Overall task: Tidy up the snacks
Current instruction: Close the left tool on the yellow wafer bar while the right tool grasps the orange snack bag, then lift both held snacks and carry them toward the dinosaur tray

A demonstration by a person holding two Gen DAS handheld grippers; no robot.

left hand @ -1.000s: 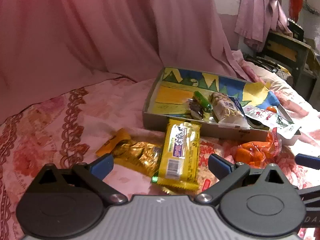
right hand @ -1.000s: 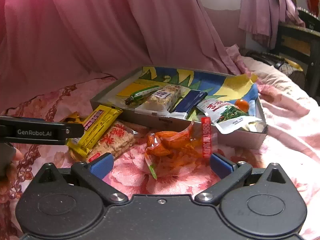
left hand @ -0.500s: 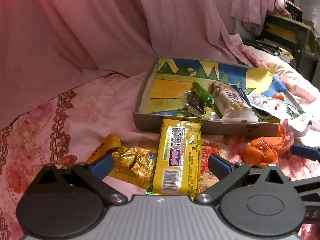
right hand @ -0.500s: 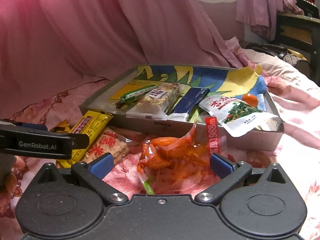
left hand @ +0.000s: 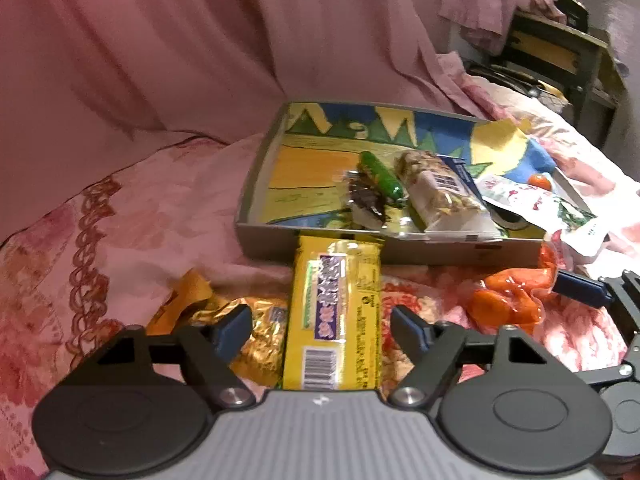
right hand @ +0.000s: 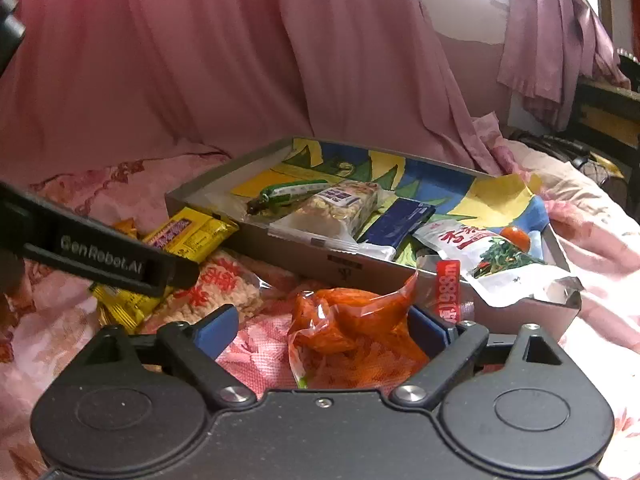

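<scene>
A yellow snack bar [left hand: 334, 312] lies on the pink cover, one end against the front wall of the grey box [left hand: 440, 252]. My left gripper [left hand: 320, 326] straddles it, its jaws closing, both pads still apart from the wrapper. An orange snack packet [right hand: 352, 340] lies between the fingers of my right gripper [right hand: 322, 330], whose jaws are also closing. The right pad is at the packet's edge and the left pad is clear of it. The box [right hand: 300, 256] holds a green stick [left hand: 380, 174], a nut bar [left hand: 436, 188], a blue packet [right hand: 400, 224] and a white packet [right hand: 492, 256].
A gold-wrapped snack [left hand: 256, 320] lies left of the yellow bar, and a rice cracker pack [right hand: 224, 292] sits under it. A pink curtain [left hand: 200, 60] hangs behind the box. Dark wooden furniture [left hand: 560, 52] stands at the far right. The left gripper's black body [right hand: 100, 256] crosses the right wrist view.
Both grippers have moved forward and lower over the snacks. Each pair of jaws has narrowed from wide open. The yellow bar and the orange packet now sit deeper between the fingers.
</scene>
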